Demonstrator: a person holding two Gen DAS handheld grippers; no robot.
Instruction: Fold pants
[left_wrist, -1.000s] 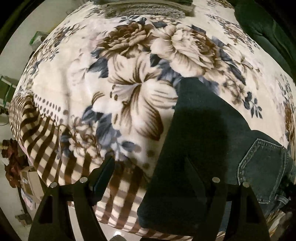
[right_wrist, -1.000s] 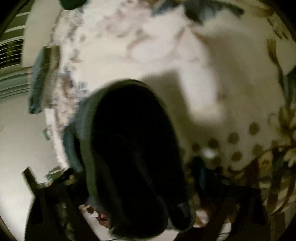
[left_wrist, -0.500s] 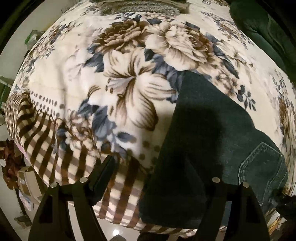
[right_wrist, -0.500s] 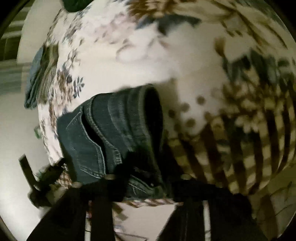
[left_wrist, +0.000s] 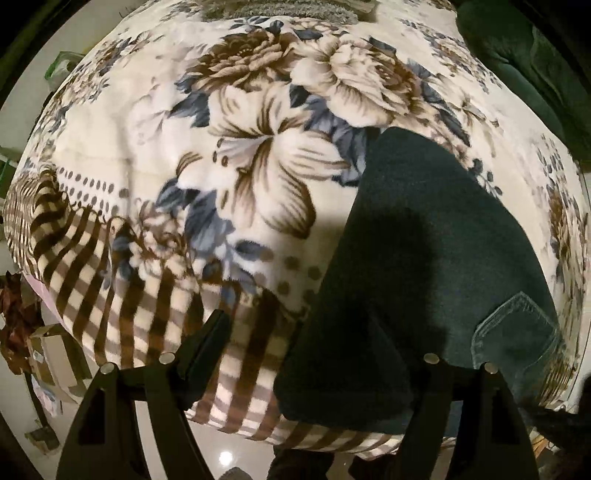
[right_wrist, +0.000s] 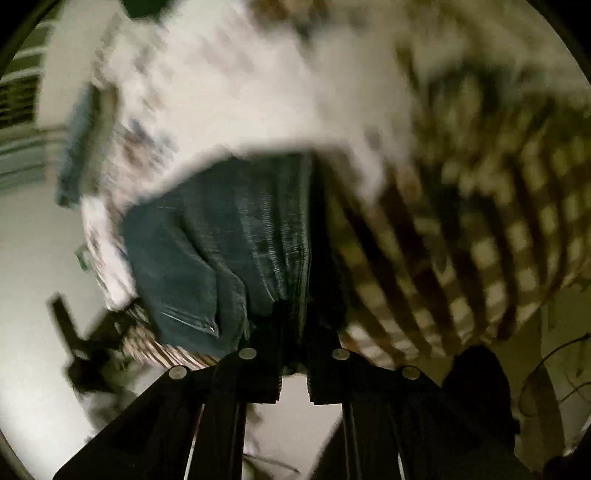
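My left tool (left_wrist: 303, 332) is spread wide, nothing between its black fingers; one finger hangs over the striped border of the blanket (left_wrist: 147, 147), the other over the near edge of the pants (left_wrist: 424, 258). I cannot tell whether it touches the cloth. My right tool (right_wrist: 295, 332) has its fingers drawn close together with dark denim running down between them, so I read it as clamped on the pants (right_wrist: 221, 236), though this view is heavily smeared and the exact contact is hard to make out. The pants are dark blue-green jeans, folded into a thick, roughly rectangular slab with a rounded far end, lying at the near corner of the bed (left_wrist: 236, 424); a back pocket (left_wrist: 517, 332) with pale double stitching shows on the outer side. Under them lies a plush fleece blanket, cream with large brown and slate-blue flowers, a dotted band and a brown-and-cream striped edge that drapes over the bed's rim. A dark green velvety cushion (left_wrist: 535, 66) sits at the far corner.
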